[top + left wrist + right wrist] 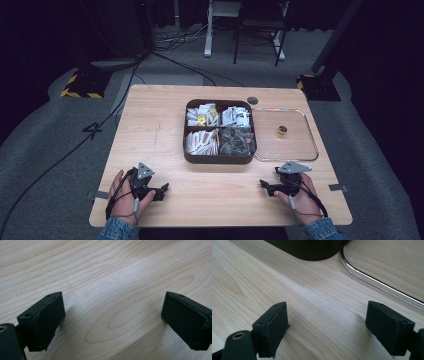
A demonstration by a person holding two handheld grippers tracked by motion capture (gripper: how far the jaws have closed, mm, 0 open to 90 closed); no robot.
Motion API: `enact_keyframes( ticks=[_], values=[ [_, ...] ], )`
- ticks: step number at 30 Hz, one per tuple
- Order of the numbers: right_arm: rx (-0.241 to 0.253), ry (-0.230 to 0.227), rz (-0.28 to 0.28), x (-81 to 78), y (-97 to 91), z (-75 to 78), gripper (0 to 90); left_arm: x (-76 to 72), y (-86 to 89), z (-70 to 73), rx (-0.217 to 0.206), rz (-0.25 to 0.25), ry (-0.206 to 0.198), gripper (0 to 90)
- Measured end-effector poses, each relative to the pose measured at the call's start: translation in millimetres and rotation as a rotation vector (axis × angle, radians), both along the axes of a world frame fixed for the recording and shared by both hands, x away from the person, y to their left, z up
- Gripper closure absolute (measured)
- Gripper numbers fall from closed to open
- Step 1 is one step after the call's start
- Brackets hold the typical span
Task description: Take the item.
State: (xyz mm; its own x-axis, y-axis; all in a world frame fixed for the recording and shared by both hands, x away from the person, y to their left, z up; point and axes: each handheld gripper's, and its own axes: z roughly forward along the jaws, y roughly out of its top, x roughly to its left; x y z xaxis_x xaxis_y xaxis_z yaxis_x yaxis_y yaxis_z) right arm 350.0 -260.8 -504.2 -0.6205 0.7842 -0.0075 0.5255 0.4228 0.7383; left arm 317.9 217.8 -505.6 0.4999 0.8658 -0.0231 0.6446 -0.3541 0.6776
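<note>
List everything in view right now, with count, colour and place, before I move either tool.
table: one, light wood, centre
box: one, dark brown, four compartments of packets, mid-table
lid: one, clear, lying beside the box on its right
knob: one, brass-coloured, at the lid's middle
floor cables: several, black, left of the table
left tool: one, black, open, near edge
right tool: one, black, open, near edge
hands: two, holding the tools

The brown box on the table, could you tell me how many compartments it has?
4 in the brown box: back left, back right, front left, front right, all holding packets.
</note>
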Motion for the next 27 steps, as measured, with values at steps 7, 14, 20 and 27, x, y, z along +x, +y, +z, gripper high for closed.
enact_keyframes(
  ticks=[7,14,20,27],
  values=[
    [0.003,-0.003,0.000,0.2,-1.0,0.1,20.9,-1.4,-1.6,0.1,0.000,0.019,0.002,5.6],
    [0.004,-0.005,0.005,0.3,-1.3,0.3,23.5,1.0,-2.0,-0.1,0.000,0.003,0.004,4.3],
    [0.002,0.000,-0.007,0.7,-3.6,3.6,40.6,2.2,-3.7,-0.2,-0.001,0.009,0.007,3.7],
    [0.070,0.017,0.000,2.0,-6.7,17.1,44.0,3.5,-4.9,-0.1,0.002,0.015,0.008,2.9]
  ],
)
